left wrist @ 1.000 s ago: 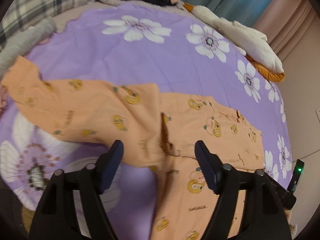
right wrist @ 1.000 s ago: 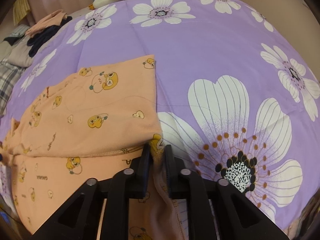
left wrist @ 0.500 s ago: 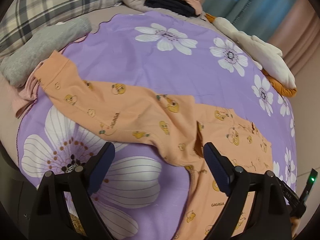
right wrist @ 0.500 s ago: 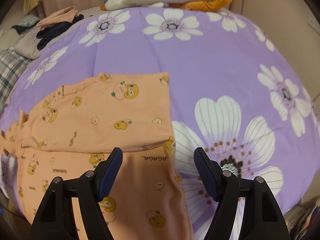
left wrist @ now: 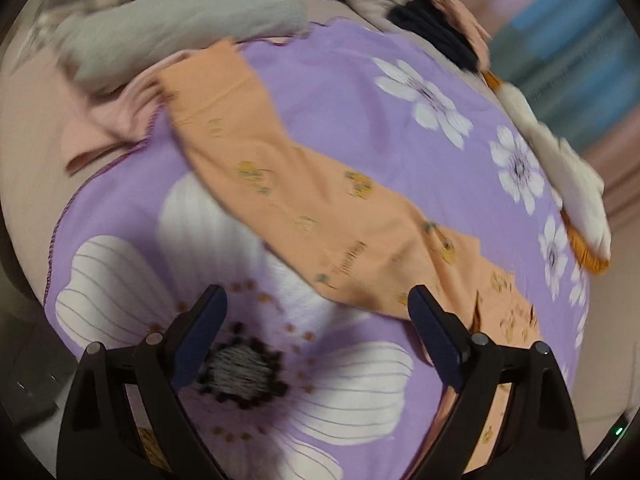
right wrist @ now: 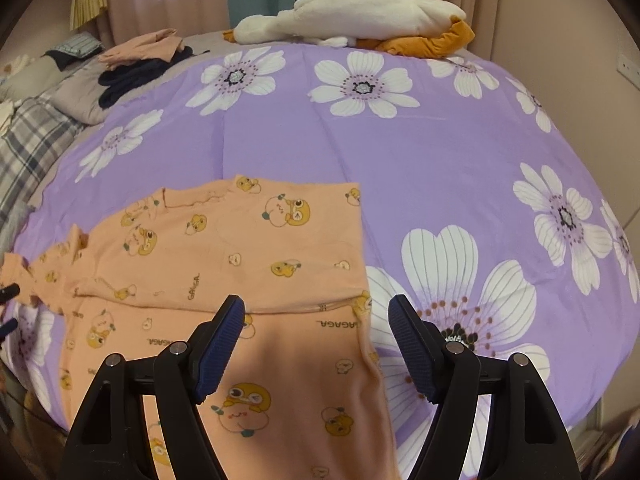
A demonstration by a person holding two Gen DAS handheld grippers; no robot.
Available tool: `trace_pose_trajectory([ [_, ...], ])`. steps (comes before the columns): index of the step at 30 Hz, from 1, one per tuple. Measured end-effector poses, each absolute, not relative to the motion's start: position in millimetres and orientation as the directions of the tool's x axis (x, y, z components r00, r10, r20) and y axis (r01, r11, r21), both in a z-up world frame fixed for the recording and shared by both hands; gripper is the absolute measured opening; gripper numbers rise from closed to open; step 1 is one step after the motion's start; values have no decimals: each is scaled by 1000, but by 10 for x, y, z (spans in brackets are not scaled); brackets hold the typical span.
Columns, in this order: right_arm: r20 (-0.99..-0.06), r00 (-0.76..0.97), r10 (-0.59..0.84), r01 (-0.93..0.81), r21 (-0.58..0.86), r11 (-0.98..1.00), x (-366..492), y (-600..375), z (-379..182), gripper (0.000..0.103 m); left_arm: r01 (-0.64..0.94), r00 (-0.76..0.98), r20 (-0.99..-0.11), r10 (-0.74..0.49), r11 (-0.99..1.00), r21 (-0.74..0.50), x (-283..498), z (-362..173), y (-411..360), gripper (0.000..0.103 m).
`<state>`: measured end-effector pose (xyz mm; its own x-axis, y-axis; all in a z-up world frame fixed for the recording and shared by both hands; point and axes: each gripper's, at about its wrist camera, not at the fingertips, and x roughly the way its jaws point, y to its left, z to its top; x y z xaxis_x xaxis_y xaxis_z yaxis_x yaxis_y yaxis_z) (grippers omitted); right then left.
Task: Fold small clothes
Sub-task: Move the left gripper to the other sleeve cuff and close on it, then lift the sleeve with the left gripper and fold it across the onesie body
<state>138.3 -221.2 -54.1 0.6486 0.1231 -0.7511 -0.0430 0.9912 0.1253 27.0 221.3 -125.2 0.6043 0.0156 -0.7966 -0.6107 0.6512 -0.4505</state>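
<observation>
Orange cotton child's top with yellow cartoon print [right wrist: 224, 248]: lain flat on the purple white-flowered bedspread [right wrist: 400, 152], toward the bed's near edge; right side already turned over across the body, presumably the first fold. Long orange sleeve [left wrist: 280, 184]: stretched out toward the bed's left edge beside a grey garment [left wrist: 172, 32], probably left spread for folding next.

Left hand-held gripper [left wrist: 316, 336]: released, nothing between the jaws, angled down over the bedspread near the sleeve's base.

Right hand-held gripper [right wrist: 314, 344]: released, empty, tilted down above the folded hem.
</observation>
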Motion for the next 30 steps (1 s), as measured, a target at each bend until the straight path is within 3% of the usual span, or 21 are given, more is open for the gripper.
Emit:
trace_pose_trajectory([
  [9,-753,645,131,-47,132,990,1351,-2167,-537,74,-654,668,-742,66,527,-542,79,-1316,2748,76],
  [20,-764,626,155,-50,159,986,1360,-2100,-575,74,-625,713,-696,86,529,-574,287,-1446,3006,63],
  [23,-758,625,183,-75,176,982,1360,-2045,-570,74,-627,721,-686,96,512,-587,362,-1515,3055,44],
  [25,-753,628,196,-85,184,979,1359,-2010,-560,74,-623,730,-677,93,498,-603,391,-1516,3072,39],
  [28,-749,628,210,-98,192,977,1353,-1973,-561,74,-609,749,-659,69,464,-644,419,-1537,3110,10],
  [30,-754,623,208,-98,189,977,1353,-1967,-572,74,-623,751,-650,117,449,-640,384,-1498,3098,4],
])
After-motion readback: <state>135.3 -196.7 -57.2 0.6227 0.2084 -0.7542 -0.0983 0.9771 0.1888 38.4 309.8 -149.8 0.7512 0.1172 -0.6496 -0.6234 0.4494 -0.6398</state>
